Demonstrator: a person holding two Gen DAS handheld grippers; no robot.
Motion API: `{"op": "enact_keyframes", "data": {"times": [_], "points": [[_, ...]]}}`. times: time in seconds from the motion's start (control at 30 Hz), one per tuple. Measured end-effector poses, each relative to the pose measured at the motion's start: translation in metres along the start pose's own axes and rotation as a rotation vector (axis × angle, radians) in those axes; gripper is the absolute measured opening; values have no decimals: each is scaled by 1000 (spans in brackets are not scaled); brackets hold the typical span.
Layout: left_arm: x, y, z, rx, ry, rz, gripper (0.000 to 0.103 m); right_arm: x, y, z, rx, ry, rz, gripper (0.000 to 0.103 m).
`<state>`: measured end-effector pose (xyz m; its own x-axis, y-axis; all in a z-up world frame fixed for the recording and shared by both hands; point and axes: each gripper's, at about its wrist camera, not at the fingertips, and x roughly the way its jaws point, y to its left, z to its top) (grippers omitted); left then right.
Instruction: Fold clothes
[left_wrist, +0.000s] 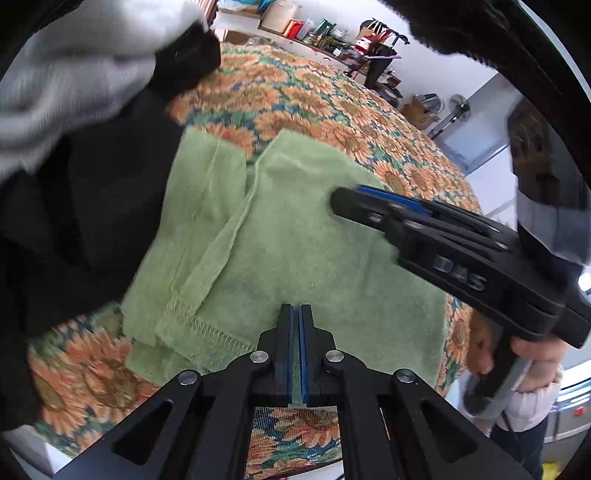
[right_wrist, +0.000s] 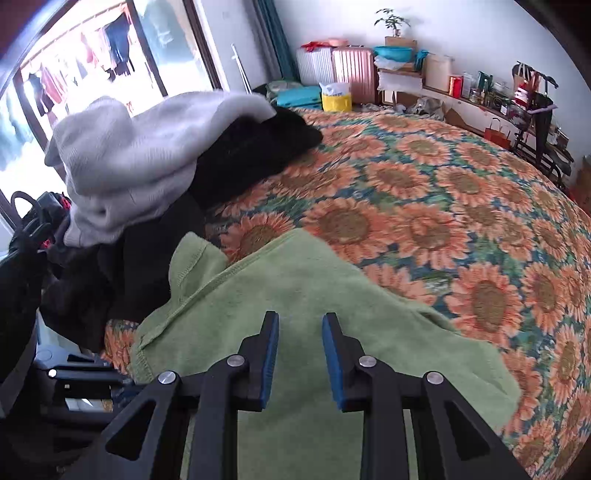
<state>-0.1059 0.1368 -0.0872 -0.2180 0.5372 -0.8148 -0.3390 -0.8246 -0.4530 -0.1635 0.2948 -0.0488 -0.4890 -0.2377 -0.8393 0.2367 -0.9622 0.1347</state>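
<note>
A folded green cloth (left_wrist: 295, 240) lies on the sunflower bedspread (left_wrist: 295, 92). It also shows in the right wrist view (right_wrist: 295, 288). My left gripper (left_wrist: 295, 308) is shut and empty over the cloth's near edge. My right gripper (right_wrist: 300, 317) is open and empty, just above the cloth's middle. It shows from the side in the left wrist view (left_wrist: 341, 201), over the cloth's right part. A pile of black clothes (right_wrist: 155, 258) with a grey garment (right_wrist: 147, 147) on top lies to the left of the cloth.
The bedspread (right_wrist: 424, 206) stretches far to the right. Suitcases (right_wrist: 351, 74) and a cluttered shelf (right_wrist: 480, 92) stand against the far wall. A window (right_wrist: 92, 55) is at the left. Black gear (right_wrist: 74, 387) sits beside the bed's near left corner.
</note>
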Motion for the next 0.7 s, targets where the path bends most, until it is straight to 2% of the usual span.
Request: {"op": "enact_keyframes", "data": {"times": [0.1,0.3,0.4,0.53,0.6,0.7], "points": [[-6,5,-10,-5,-7,-1,4,23,2,10,8,21,-39,24],[-21,12,-20,-19,-20,6,4,37,-10,32,110,6,-51,22],[-30,1,-9,13,-83,38,4,28,10,34,67,-10,-36,26],[-19,7,-4,7,-80,182,4,31,33,33,-11,10,-39,27],[-13,16,-12,-11,-64,198,4,42,36,34,-8,34,-55,27],[-19,29,-26,-35,-78,184,5,48,35,39,14,21,-67,26]]}}
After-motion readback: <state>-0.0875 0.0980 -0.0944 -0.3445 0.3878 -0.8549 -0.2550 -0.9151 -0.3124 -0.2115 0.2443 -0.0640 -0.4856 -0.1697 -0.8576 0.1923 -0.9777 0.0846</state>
